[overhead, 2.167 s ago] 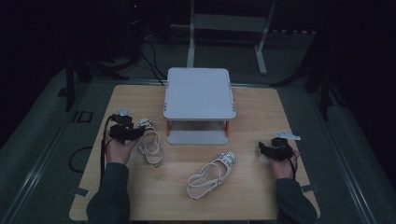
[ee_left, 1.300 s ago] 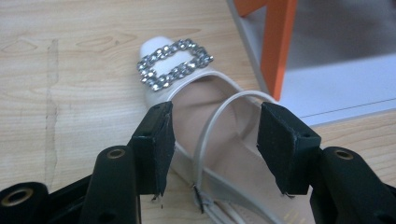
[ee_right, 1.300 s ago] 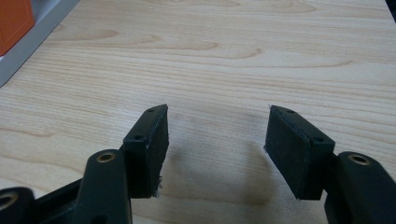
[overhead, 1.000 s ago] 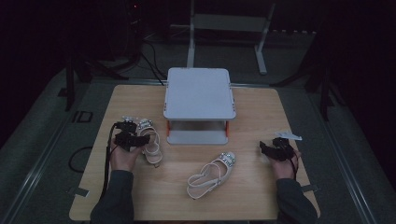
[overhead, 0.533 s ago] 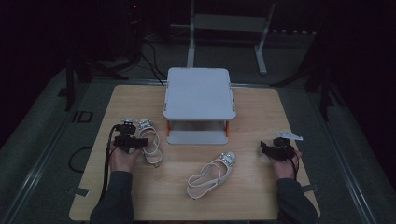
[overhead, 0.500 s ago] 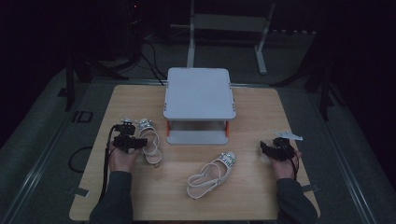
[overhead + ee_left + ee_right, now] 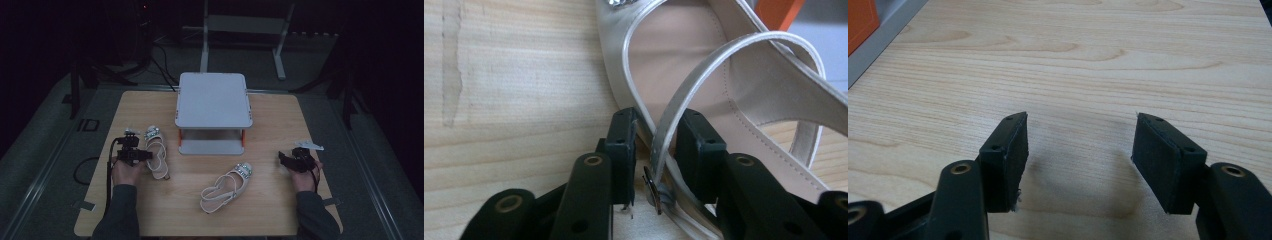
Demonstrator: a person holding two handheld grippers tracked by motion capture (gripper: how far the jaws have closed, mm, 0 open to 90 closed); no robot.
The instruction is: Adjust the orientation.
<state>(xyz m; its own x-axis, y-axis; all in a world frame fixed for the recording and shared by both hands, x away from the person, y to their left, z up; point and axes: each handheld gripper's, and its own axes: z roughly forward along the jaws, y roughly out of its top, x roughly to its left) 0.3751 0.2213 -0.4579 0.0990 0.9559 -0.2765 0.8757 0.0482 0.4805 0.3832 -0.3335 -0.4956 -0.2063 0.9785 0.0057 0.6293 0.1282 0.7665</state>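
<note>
Wooden counter (image 7: 270, 210), pale grain, square, dark floor around it. At its far middle a grey two-tier stand (image 7: 213, 100) on orange legs, flat top, lower shelf visible beneath.

Two sandals, silver-white, glossy straps, beige insoles, jewelled trim at the toe. One sandal (image 7: 227, 187) lies between the two sets of fingers, nearer the person's edge, toe toward the stand. The other sandal (image 7: 155, 151) sits just beside the left gripper (image 7: 145, 155), toe pointing away from the person.

Left gripper view: that sandal (image 7: 704, 65) lies straight ahead of the fingers (image 7: 622, 145). Its thin heel strap, with a small dark buckle low down, passes between the two black pads. The pads stand narrowly apart on either side of the strap; whether they pinch it I cannot tell. An orange leg of the stand shows beyond the shoe.

Right gripper (image 7: 284, 159) well off to the right of both sandals, held low over bare wood. Right gripper view: its fingers (image 7: 1008, 150) spread wide, nothing between them.
</note>
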